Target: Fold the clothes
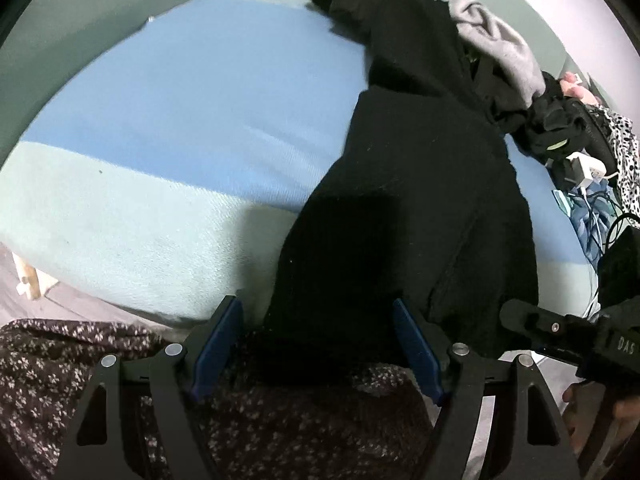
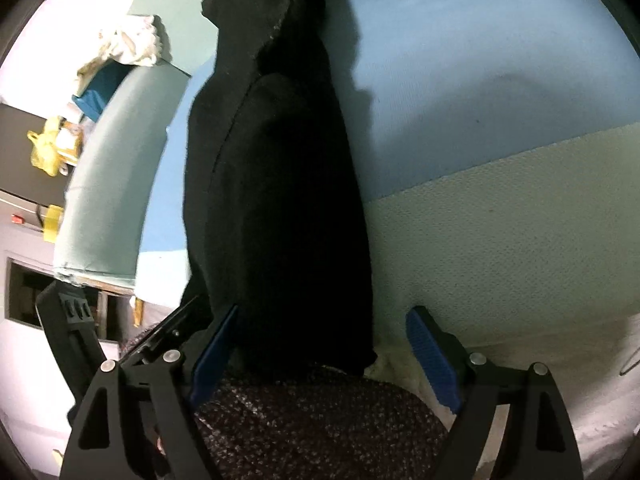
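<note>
Left gripper (image 1: 318, 344) agape, empty, over black garment's (image 1: 408, 216) near hem | right gripper (image 2: 322, 354) agape, empty, seemingly same hem | garment on bed (image 1: 168, 128)

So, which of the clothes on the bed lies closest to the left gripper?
The long black garment: its near end reaches between the open left gripper fingers. The grey garment and the spotted white one lie far off.

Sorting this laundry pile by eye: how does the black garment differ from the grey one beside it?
The black garment is laid out long, reaching down to the bed's near edge; the grey garment sits bunched at the far end. The black one looks much larger, while little of the grey one shows. The grey one rests partly on the black one. Both lie on the blue bed, unfolded.
</note>
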A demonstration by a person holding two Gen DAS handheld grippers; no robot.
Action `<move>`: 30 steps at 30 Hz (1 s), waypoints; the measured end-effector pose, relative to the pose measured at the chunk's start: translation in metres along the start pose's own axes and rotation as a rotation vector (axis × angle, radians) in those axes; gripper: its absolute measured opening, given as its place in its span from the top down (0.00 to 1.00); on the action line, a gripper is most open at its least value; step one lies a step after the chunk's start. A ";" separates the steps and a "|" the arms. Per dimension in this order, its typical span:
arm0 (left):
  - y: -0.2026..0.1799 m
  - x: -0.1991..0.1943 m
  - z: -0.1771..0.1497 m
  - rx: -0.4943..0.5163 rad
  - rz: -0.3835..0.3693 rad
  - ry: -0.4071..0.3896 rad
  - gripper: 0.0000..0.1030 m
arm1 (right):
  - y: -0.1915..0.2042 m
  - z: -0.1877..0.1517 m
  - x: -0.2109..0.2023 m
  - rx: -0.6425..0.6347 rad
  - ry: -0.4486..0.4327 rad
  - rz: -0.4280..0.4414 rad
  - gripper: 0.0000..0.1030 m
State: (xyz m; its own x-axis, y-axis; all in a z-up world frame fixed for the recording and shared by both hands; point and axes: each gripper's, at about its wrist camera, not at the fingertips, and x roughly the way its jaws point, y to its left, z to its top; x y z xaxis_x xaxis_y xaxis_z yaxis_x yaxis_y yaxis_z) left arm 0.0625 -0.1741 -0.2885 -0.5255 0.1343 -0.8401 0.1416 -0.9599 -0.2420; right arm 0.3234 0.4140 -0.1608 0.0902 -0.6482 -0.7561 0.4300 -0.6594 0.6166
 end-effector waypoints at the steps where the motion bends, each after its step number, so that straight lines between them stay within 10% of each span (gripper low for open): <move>1: -0.002 -0.003 -0.002 0.013 0.024 -0.022 0.25 | -0.002 0.000 -0.001 0.000 0.002 0.014 0.15; 11: -0.021 -0.029 -0.004 0.114 0.107 -0.141 0.25 | 0.018 -0.001 -0.017 -0.057 -0.049 0.007 0.18; 13: -0.022 -0.039 -0.005 0.117 0.103 -0.170 0.25 | 0.032 0.000 -0.027 -0.111 -0.092 -0.007 0.24; 15: -0.024 -0.050 -0.001 0.114 0.086 -0.222 0.25 | 0.046 0.009 -0.035 -0.163 -0.141 -0.006 0.54; 18: -0.036 -0.053 0.011 0.112 0.068 -0.284 0.37 | 0.063 0.013 -0.039 -0.224 -0.181 0.013 0.63; 22: -0.031 -0.030 0.013 0.069 0.051 -0.206 0.58 | 0.059 0.016 -0.018 -0.213 -0.125 0.030 0.63; 30: -0.037 0.001 -0.011 0.127 0.121 -0.152 0.59 | 0.029 -0.003 0.012 -0.098 -0.082 0.062 0.68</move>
State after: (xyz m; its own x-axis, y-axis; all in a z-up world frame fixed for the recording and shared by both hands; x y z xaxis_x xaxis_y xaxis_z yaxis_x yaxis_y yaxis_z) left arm 0.0659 -0.1356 -0.2853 -0.6326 -0.0136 -0.7744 0.1102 -0.9913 -0.0726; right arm 0.3402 0.3880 -0.1526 0.0477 -0.7182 -0.6942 0.5120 -0.5792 0.6344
